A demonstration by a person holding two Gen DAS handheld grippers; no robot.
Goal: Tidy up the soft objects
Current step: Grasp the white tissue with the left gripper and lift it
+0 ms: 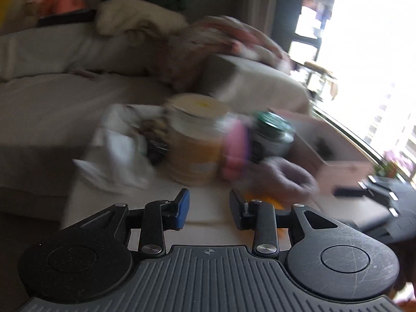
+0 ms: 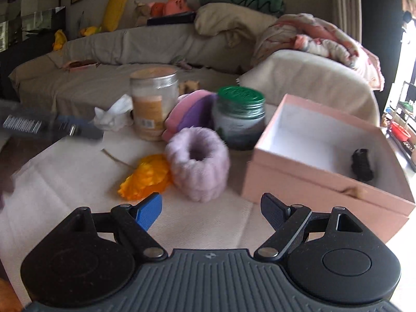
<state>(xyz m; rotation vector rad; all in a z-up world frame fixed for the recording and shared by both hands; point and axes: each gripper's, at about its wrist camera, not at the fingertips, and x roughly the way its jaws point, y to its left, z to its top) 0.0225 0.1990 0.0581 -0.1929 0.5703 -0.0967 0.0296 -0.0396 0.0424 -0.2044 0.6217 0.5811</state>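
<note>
A fluffy lilac scrunchie point(image 2: 198, 163) stands on the cloth-covered table, with an orange scrunchie point(image 2: 146, 176) beside it on the left. A pink open box point(image 2: 306, 179) at the right holds a black scrunchie point(image 2: 362, 166). My right gripper point(image 2: 211, 212) is open and empty, just in front of the lilac scrunchie. My left gripper point(image 1: 209, 208) is open and empty; its view is blurred, with the lilac scrunchie point(image 1: 286, 179) ahead to the right and the orange one point(image 1: 262, 199) behind its right finger. The left gripper also shows blurred at the left of the right wrist view point(image 2: 52, 128).
A clear jar point(image 2: 154, 104), a green-lidded jar point(image 2: 240, 117), a pink and purple soft item point(image 2: 191, 114) and a white tissue point(image 2: 114, 117) stand at the back of the table. A sofa point(image 2: 104, 78) with blankets and plush toys lies behind.
</note>
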